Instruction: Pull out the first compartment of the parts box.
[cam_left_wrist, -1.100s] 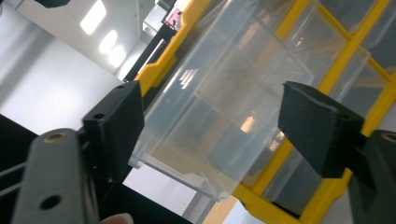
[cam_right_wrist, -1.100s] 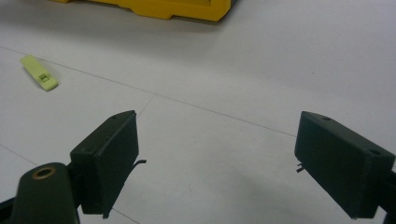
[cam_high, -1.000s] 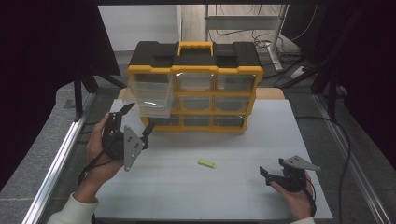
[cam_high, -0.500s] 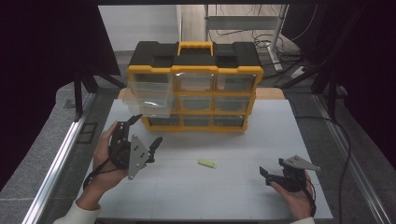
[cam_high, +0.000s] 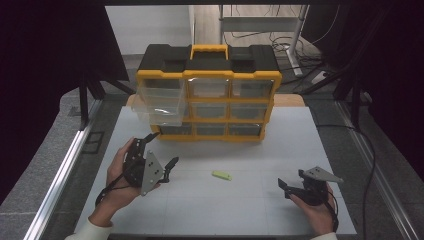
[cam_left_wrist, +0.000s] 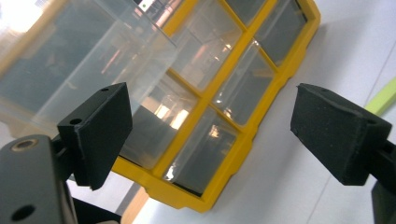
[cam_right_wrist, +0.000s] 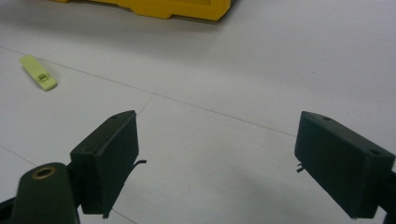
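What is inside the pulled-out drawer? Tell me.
The pulled-out drawer at the top left of the yellow organizer looks empty through its clear walls. Its floor toward the back is hidden by glare and the cabinet frame.

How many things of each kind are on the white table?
Yellow and black drawer cabinet: 1
Clear drawer pulled out of it: 1
Small green piece: 1
Hand-held claws: 2, left claw and right claw, both open
Total: 5
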